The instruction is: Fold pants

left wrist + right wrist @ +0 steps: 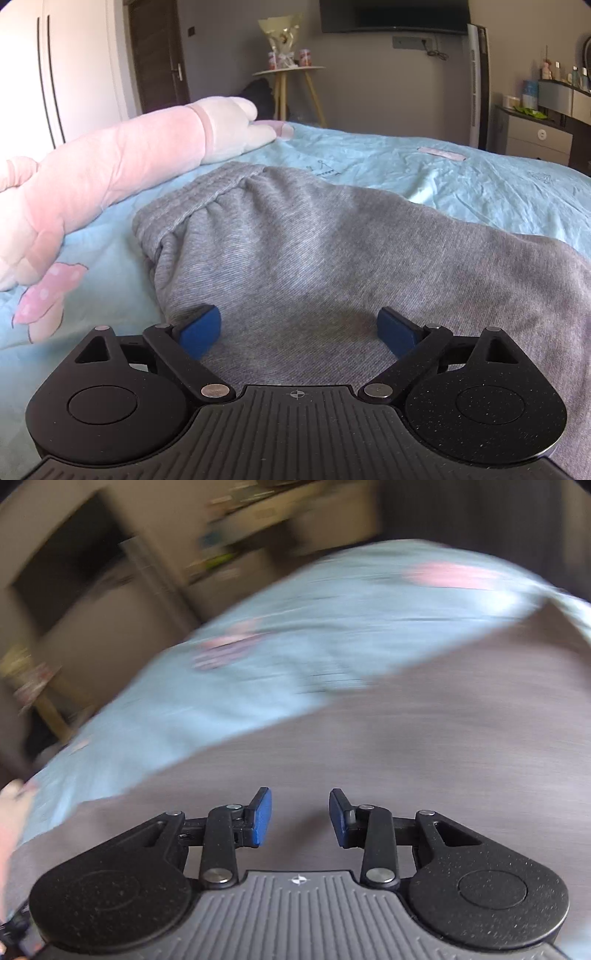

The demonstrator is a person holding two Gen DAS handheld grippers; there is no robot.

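Note:
Grey sweatpants [314, 251] lie spread on a light blue bed sheet [480, 177], their elastic waistband [199, 199] at the far left. My left gripper [299, 325] is wide open and empty, low over the grey fabric near its left edge. In the right wrist view, which is motion-blurred, the pants [406, 738] fill the lower half. My right gripper [300, 812] is open and empty just above them.
A long pink plush toy [110, 173] lies along the left side of the bed. Beyond the bed stand a small round side table [290, 70], a tower fan [478, 85] and a dresser [543, 125]. A wall TV [393, 14] hangs above.

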